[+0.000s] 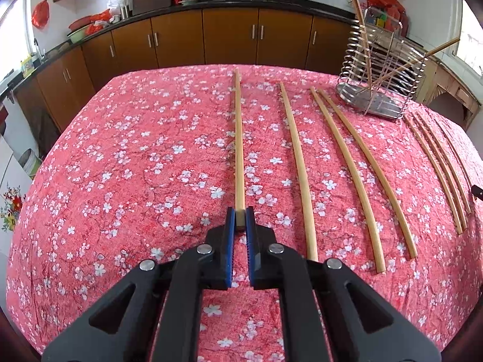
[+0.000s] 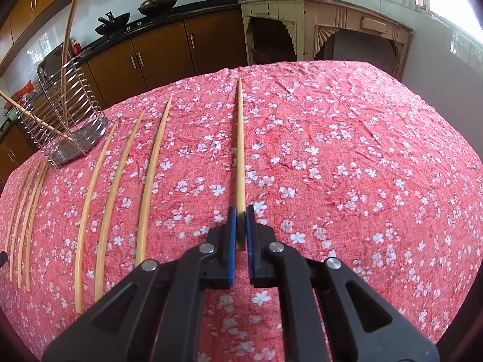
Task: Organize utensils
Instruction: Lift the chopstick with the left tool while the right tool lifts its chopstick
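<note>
Chopsticks lie in a row on the counter [image 1: 120,166] under a red floral cloth [image 2: 362,166]. Left tongs [image 1: 240,221] are pinching the near end of the leftmost chopstick [image 1: 238,138]; its butt shows between the blue pads [image 1: 231,235]. Right tongs [image 2: 240,221] are pinching the rightmost chopstick [image 2: 240,144], its near end partly hidden between the pads. A wire utensil rack [image 1: 380,69] stands far on the counter, holding two sticks, one cut off by the frame top. Thin chopsticks [image 1: 437,169] near the right edge blur together; their count is hard to make out.
</note>
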